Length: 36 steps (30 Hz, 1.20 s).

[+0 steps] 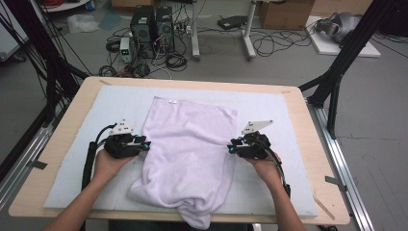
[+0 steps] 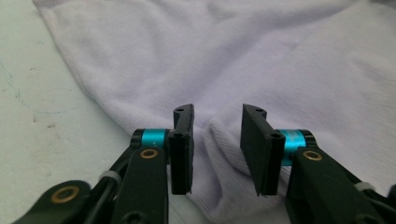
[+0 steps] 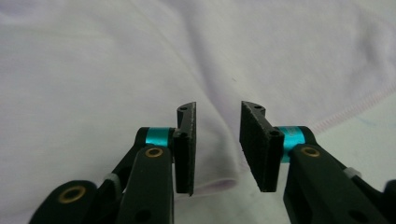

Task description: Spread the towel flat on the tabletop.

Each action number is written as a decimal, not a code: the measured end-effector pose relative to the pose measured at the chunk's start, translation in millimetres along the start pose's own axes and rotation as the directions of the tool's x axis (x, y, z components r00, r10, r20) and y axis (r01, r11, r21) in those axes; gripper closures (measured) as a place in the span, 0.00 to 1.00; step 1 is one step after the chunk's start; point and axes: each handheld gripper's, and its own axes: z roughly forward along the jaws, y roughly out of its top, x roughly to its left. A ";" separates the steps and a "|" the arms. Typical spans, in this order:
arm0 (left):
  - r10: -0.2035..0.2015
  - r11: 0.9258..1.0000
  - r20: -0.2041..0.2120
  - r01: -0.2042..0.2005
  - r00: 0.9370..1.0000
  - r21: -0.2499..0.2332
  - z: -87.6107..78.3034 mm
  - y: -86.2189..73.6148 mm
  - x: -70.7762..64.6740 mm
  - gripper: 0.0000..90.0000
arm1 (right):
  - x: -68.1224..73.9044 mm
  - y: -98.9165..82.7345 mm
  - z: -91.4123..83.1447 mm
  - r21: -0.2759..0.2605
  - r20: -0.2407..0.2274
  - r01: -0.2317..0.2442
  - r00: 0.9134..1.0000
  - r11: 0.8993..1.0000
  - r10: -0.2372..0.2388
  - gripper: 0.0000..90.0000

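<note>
A pale lilac towel point(image 1: 190, 149) lies folded on the white mat point(image 1: 274, 115), its near end bunched and hanging over the table's front edge. My left gripper point(image 1: 144, 143) sits at the towel's left edge and my right gripper point(image 1: 231, 147) at its right edge, each held in a hand. In the left gripper view the left gripper point(image 2: 217, 112) stands open, a raised fold of the towel point(image 2: 280, 70) between the jaws but not pressed. In the right gripper view the right gripper point(image 3: 217, 108) is open over the towel's hemmed edge point(image 3: 219, 184).
The mat covers a wooden table point(image 1: 315, 144) with bare margins at both sides. Black frame posts point(image 1: 337, 72) stand at the table's far corners. On the floor beyond are computer towers point(image 1: 154, 26), cables and a cardboard box point(image 1: 284, 13).
</note>
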 end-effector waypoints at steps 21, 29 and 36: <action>0.194 0.972 0.297 -0.224 0.935 0.069 -21.0 -49.7 -73.7 0.69 | 101.6 -50.2 0.3 0.050 -0.202 0.178 0.965 0.983 -0.165 0.60; 0.192 0.974 0.288 -0.218 0.938 0.057 -25.6 -38.9 -73.5 0.94 | 94.4 -38.7 -9.1 0.002 -0.238 0.185 0.955 0.983 -0.179 0.98; 0.135 0.991 0.235 -0.133 0.963 -0.023 -41.5 -10.6 -48.5 0.94 | 65.0 -12.7 -41.6 -0.063 -0.127 0.157 0.978 0.985 -0.164 0.98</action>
